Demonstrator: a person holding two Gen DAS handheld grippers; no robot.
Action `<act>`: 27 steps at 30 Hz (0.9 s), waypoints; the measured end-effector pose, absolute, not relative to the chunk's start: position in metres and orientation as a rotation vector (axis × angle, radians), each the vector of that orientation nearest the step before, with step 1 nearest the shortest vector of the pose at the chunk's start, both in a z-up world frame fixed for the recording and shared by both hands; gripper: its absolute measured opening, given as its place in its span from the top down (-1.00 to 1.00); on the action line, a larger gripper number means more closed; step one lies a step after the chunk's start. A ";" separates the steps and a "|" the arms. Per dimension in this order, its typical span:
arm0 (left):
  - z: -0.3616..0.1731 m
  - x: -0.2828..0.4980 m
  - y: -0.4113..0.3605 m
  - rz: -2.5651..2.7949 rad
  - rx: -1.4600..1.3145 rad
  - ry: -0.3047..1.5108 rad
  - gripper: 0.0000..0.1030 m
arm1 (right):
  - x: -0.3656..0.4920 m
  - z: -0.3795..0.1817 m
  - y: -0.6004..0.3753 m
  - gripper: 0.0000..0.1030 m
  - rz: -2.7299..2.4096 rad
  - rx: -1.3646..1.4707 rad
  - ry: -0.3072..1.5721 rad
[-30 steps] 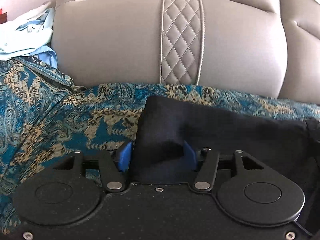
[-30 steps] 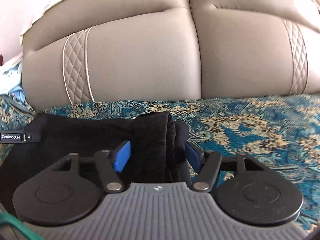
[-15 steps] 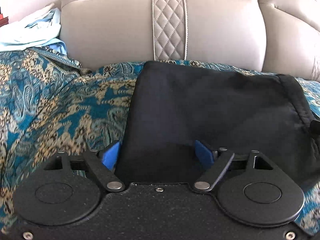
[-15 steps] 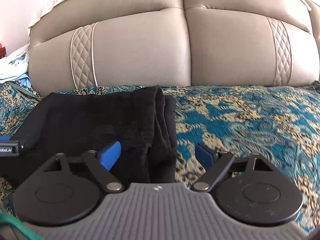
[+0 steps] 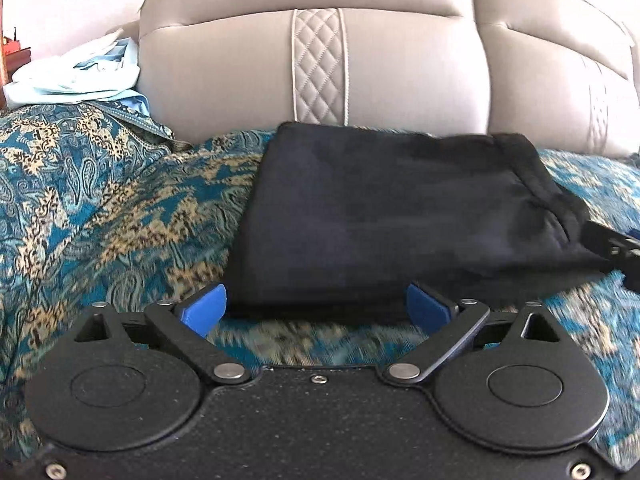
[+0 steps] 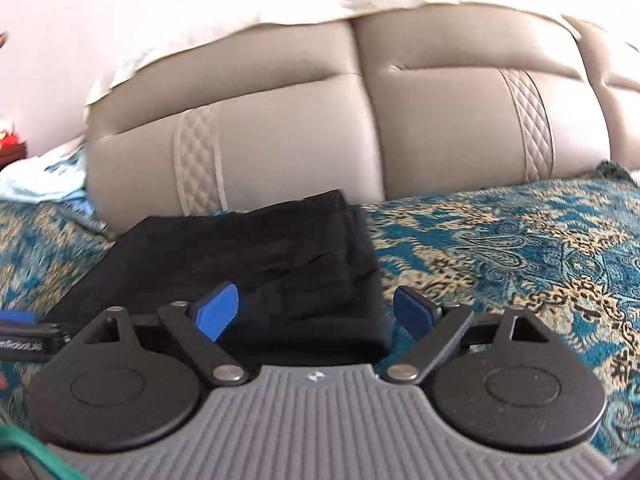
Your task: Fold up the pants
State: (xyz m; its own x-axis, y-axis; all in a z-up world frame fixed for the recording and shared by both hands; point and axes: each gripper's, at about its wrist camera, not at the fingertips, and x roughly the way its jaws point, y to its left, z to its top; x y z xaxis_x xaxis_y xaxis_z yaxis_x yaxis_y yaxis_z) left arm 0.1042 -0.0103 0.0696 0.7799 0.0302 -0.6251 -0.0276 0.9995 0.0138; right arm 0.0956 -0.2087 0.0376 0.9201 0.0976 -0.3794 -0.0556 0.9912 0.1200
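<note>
The black pants (image 5: 384, 216) are lying folded into a flat rectangle just before the sofa backrest (image 5: 224, 80); the left gripper (image 5: 316, 308) and right gripper (image 6: 316, 308) are gaping wide, gripping nothing.

Support surface: seat of a beige padded leather sofa (image 5: 400, 76), covered by a teal and gold paisley-patterned cloth (image 5: 100, 208). Black pants (image 5: 392, 216), folded into a flat rectangular stack, lie directly on the cloth, far edge near the backrest with its quilted diamond-stitched strip (image 5: 320, 68). Crumpled pale blue and white garments (image 5: 80, 76) sit at the cloth's far left, beside the backrest.
</note>
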 end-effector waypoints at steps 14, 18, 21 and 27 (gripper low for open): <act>0.047 0.080 -0.014 0.074 -0.008 0.715 -0.97 | 0.074 0.017 -0.178 -1.00 0.090 0.025 0.421; 0.045 0.081 -0.012 0.067 -0.029 0.720 -0.99 | 0.076 0.010 -0.174 -1.00 0.077 0.001 0.437; 0.043 0.083 -0.009 0.053 -0.033 0.719 -1.00 | 0.080 0.004 -0.172 -1.00 0.067 -0.004 0.455; 0.042 0.092 -0.004 0.028 -0.037 0.729 -1.00 | 0.083 0.001 -0.166 -1.00 0.066 -0.036 0.471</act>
